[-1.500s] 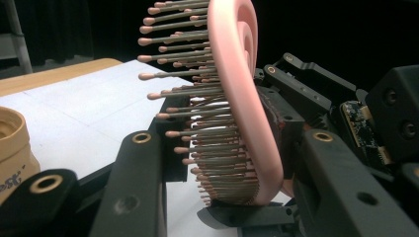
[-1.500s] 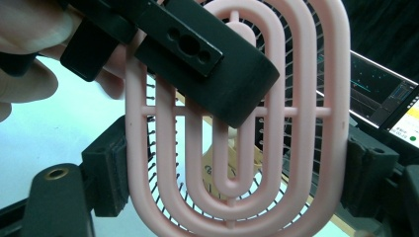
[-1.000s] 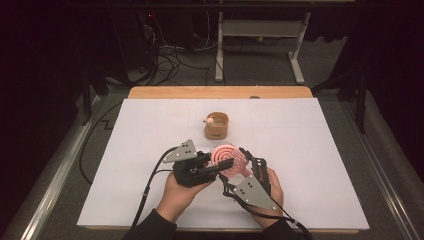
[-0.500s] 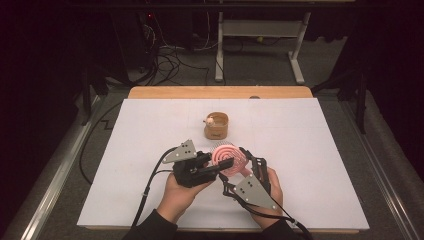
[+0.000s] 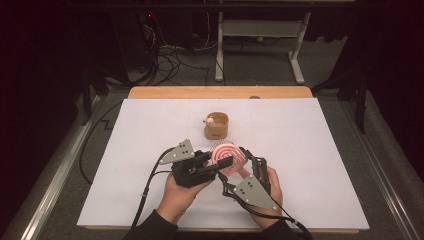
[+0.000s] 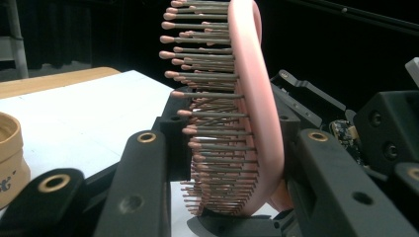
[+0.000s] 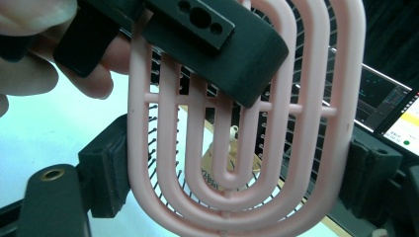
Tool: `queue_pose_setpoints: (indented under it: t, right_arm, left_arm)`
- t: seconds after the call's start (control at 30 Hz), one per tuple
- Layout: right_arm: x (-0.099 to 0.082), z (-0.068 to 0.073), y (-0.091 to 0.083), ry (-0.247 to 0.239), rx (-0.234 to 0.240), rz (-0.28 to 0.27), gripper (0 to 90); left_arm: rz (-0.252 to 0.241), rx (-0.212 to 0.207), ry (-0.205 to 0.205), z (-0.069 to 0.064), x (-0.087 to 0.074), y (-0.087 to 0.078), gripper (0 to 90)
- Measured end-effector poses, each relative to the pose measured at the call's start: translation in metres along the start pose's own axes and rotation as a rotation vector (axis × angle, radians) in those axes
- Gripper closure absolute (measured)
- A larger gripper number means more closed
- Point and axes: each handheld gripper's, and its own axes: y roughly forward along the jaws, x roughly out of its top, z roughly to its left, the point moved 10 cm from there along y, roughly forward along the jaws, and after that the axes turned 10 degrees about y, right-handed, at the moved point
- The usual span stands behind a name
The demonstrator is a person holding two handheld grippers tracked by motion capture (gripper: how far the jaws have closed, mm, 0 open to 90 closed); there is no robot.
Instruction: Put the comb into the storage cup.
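Since both claws meet on one thing, the lines start there and work outward.

Left claw: the left claw [image 5: 226,162] is clamped across the thickness of the pink oval plastic hairbrush head with ringed slots and grey pink-tipped bristles [image 5: 229,156], one jaw on the bristle side, the other on the smooth back.
Right claw: the right claw [image 5: 246,156] grips the same brush across its width, a black pad pressed on each outer rim [image 7: 114,170].
Brush: held on edge above the white counter [image 5: 320,150], between the two hands, bristles turned away from the right claw.
Step in hand: by my reading, a two-handed hold in mid-transfer, or a steadying of the brush for turning.
Next move: one claw must let go before the other can carry the brush; freeing the left would leave the firmer hold on the rims.
Nearest thing: a small round tan wooden cup with something pale at its lip [image 5: 216,126] stands just beyond the brush, apart from it.
Open room: wide bare counter left, right and toward the person.
Edges: the wooden far strip [image 5: 220,92] lies well behind the cup; the near edge is by the wrists.
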Motion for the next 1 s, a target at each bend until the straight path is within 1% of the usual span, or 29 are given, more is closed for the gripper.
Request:
queue_pose_setpoints:
  t: [0.1,0.23,0.37,0.67,0.8,1.0]
  right_arm:
    - [0.0,0.0,0.0,-0.001,0.003,0.002,18.2]
    - [0.001,0.002,0.0,0.016,0.018,0.004,17.8]
    - [0.0,0.004,0.001,0.017,0.025,0.009,17.0]
    - [0.001,0.006,0.0,0.023,0.028,0.011,16.0]
    - [0.001,0.007,0.001,0.031,0.033,0.013,15.8]
    - [-0.001,0.01,0.001,0.041,0.056,0.025,15.1]
  left_arm:
    - [-0.003,0.005,0.005,0.0,0.001,-0.001,62.6]
    - [-0.011,0.009,0.007,0.001,0.003,-0.003,62.8]
    - [-0.018,0.015,0.013,0.001,0.006,-0.005,63.0]
    - [-0.033,0.034,0.036,0.0,0.012,-0.009,63.3]
    - [-0.028,0.043,0.038,0.002,0.012,-0.011,63.4]
    - [-0.03,0.06,0.043,0.004,0.014,-0.013,63.5]
